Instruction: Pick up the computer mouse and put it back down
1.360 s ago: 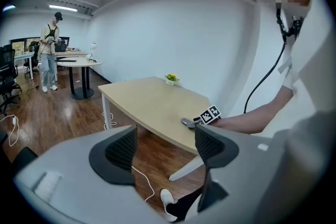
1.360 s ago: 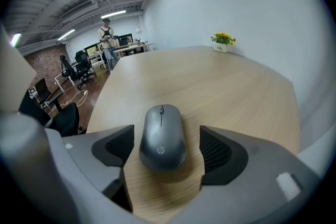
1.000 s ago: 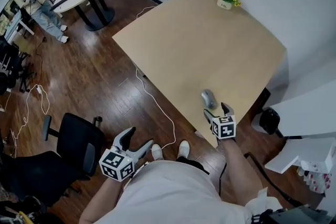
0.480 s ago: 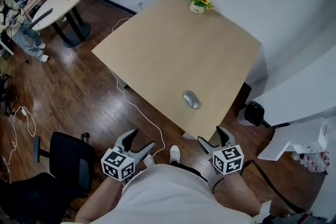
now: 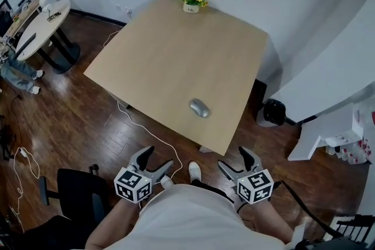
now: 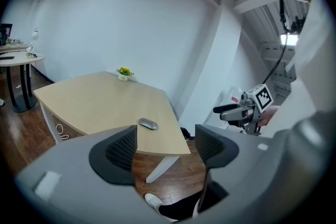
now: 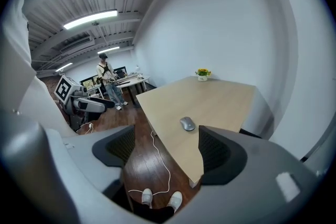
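Fingers (image 6: 122,148) stand spread and empty on left gripper (image 5: 158,157) and right gripper (image 5: 234,158). From the right one, the mouse (image 5: 198,108) lies at eleven o'clock, near the table (image 5: 158,50) edge. Straddle its long sides squarely before squeezing.

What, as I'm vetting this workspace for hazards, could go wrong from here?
The mouse lies near the table's front edge; a clumsy nudge might push it off. A white cable trails across the floor toward the person's shoe, so stepping forward could mean a trip.
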Available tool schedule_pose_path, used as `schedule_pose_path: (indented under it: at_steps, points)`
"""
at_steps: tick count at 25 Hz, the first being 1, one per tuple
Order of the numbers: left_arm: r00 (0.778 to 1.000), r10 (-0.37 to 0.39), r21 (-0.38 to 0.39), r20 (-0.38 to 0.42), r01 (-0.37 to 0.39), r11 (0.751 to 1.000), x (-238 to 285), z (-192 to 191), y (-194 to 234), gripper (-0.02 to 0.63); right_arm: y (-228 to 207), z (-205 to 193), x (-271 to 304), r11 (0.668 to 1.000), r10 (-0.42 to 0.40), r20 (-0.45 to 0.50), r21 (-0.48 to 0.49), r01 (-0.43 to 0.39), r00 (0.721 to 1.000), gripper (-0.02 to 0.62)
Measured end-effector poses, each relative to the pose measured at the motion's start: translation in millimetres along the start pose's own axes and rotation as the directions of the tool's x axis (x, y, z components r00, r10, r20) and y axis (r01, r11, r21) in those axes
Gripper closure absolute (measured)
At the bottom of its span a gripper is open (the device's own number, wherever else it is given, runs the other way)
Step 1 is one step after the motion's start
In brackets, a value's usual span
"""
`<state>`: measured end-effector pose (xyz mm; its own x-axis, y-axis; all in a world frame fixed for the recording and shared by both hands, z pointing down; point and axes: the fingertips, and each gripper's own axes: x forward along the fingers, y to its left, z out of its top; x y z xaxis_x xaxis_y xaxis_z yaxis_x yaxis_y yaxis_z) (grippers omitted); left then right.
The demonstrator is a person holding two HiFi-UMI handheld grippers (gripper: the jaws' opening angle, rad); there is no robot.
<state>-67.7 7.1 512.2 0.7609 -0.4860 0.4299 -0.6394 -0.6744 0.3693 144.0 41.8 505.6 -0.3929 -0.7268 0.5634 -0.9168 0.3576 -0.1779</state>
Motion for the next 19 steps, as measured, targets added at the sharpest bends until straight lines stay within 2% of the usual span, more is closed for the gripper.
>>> schedule_pose_path:
  at_steps: [6, 19]
  points:
    - [1.0, -0.009, 0.0, -0.004, 0.009, 1.0, 0, -1, -2, 0.287, 6, -2, -2, 1.0, 0.008, -0.009, -0.005, -0.008, 1.0, 0.21]
    - [1.0, 0.022, -0.001, 0.004, -0.022, 1.0, -13, -5, 2, 0.287, 11, 3, 3, 0.998, 0.036, 0.001, -0.047, -0.036, 0.999, 0.215]
